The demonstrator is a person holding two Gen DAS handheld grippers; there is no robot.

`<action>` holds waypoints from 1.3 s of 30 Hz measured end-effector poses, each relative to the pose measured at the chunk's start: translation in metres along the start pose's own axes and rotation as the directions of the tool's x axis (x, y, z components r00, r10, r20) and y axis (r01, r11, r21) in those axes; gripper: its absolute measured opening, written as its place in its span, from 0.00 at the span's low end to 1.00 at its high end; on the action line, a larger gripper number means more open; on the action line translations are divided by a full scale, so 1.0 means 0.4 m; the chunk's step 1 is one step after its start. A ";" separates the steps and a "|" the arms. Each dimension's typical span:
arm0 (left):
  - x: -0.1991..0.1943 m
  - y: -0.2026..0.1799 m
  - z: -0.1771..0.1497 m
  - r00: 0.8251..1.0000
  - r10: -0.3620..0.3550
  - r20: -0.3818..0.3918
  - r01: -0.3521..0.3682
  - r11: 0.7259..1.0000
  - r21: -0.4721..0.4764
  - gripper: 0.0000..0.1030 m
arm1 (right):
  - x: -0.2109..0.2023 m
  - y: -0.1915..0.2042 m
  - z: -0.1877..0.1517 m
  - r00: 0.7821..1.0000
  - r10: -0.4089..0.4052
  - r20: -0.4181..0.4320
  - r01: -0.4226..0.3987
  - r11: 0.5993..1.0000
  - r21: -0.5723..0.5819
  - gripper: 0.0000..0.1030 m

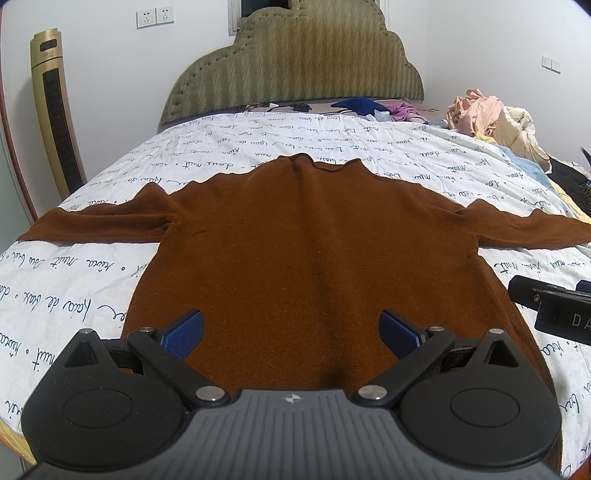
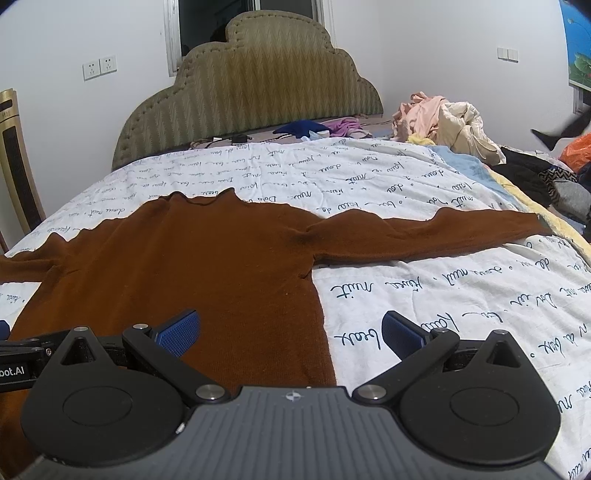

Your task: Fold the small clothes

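- One brown sweater [image 1: 303, 243] lies flat on the bed, on a white quilt [image 1: 92, 295] printed with dark handwriting.
- Its collar [image 1: 314, 162] points away toward the headboard [image 1: 291, 62]; its hem is nearest the cameras, under the grippers. The body's long axis runs from hem to collar, straight up the bed.
- Two sleeves, both spread sideways across the bed, at right angles to the body: the left sleeve [image 1: 92, 225] reaches toward the left edge, the right sleeve [image 2: 443, 232] toward the right edge of the quilt.
- The left gripper [image 1: 291, 332] has its two blue pads spread wide with nothing between them, over the lower middle of the sweater. Whether the pads touch the knit I cannot tell.
- The right gripper [image 2: 291, 332] is likewise spread wide and empty, straddling the sweater's right side edge: one pad over brown knit, the other over quilt.
- The two grippers sit just beside each other; each shows at the edge of the other's view.
- One pile of clothes [image 2: 443, 122] sits at the far right near the headboard, well apart from the sweater.
- One gold tower fan [image 1: 55, 110] stands left of the bed.
- Two wall sockets [image 1: 155, 16], side by side, above it.
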State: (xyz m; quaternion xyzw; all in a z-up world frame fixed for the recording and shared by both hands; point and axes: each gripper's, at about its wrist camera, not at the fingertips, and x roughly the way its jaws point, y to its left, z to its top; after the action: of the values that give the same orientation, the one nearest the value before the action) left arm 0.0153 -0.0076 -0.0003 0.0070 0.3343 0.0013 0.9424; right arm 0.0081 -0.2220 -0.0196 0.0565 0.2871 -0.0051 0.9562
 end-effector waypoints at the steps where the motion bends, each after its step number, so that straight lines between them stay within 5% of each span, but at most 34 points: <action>1: 0.000 0.000 0.000 1.000 0.000 0.000 0.000 1.000 0.000 0.99 | -0.001 -0.001 0.000 1.000 -0.001 0.001 0.001 1.000 0.000 1.00; 14: 0.020 -0.018 0.019 1.000 -0.003 -0.005 0.003 1.000 0.018 0.99 | 0.005 -0.031 0.020 1.000 -0.015 0.002 0.015 1.000 -0.025 1.00; 26: 0.076 -0.110 0.064 0.999 -0.011 -0.032 0.013 0.997 0.078 0.99 | 0.064 -0.163 0.054 0.999 -0.037 -0.020 0.037 0.999 0.004 1.00; 32: 0.121 -0.150 0.081 0.998 -0.011 -0.059 0.016 0.996 0.092 0.99 | 0.105 -0.351 0.097 1.000 0.029 -0.012 -0.027 0.988 0.151 1.00; 39: 0.189 -0.213 0.107 0.996 -0.015 -0.091 0.023 0.996 0.083 0.99 | 0.176 -0.693 0.144 0.997 0.071 0.035 -0.079 0.887 0.455 1.00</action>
State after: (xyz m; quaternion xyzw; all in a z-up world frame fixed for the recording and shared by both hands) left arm 0.1008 -0.0927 -0.0161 0.0435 0.3763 -0.0216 0.9252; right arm 0.0868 -0.5021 -0.0399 0.2901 0.2672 -0.0356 0.9182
